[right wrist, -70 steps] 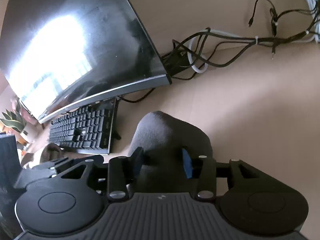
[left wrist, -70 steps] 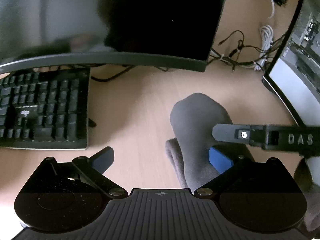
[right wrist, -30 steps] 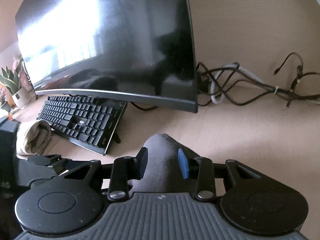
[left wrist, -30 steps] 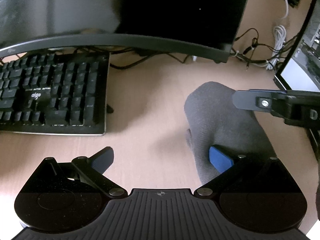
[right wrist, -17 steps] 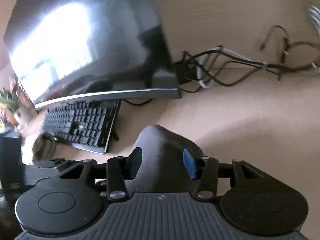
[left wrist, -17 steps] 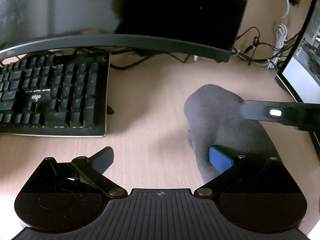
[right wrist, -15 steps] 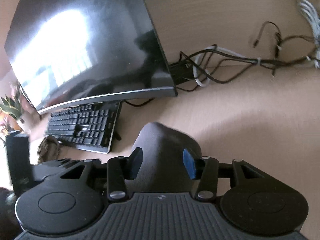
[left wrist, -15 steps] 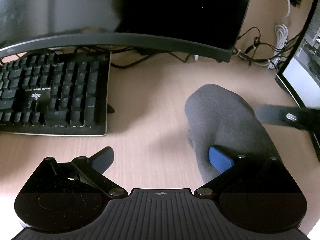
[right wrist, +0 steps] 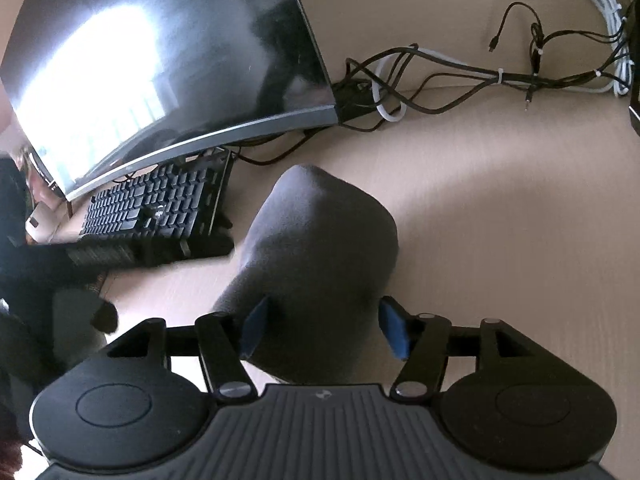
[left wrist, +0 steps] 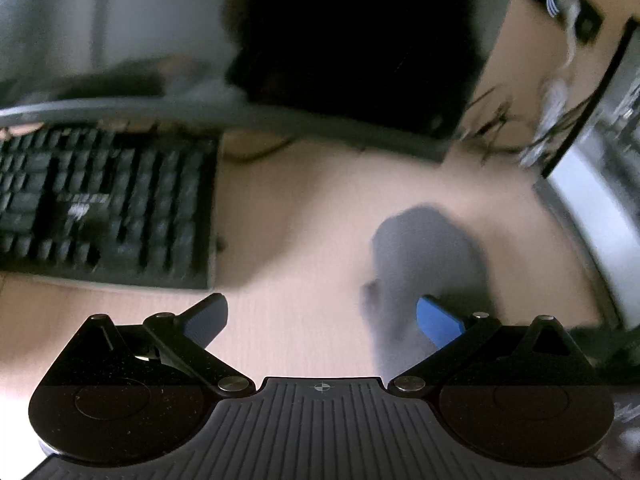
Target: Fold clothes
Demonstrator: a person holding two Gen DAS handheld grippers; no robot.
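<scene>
A dark grey sock (right wrist: pixel 320 240) lies folded in a rounded heap on the light wooden desk (right wrist: pixel 500 220). My right gripper (right wrist: pixel 325 328) is open, its blue pads standing either side of the sock's near end. In the left wrist view the picture is smeared by motion. There the sock (left wrist: pixel 428 248) lies ahead and to the right, and my left gripper (left wrist: pixel 322 318) is wide open with bare desk between its fingers. Its right pad (left wrist: pixel 438 320) overlaps the sock's near edge; I cannot tell whether they touch.
A curved dark monitor (right wrist: pixel 160 60) and a black keyboard (right wrist: pixel 160 208) fill the left and back. Tangled cables (right wrist: pixel 460 76) run along the back right. A second screen (left wrist: pixel 600 184) stands at the right. A blurred dark sleeve (right wrist: pixel 60 264) reaches in at the left.
My right gripper's jaws have spread wider and let go of the sock, which rests on the desk. The left wrist view has gone blurred with motion, and the right gripper no longer shows in it.
</scene>
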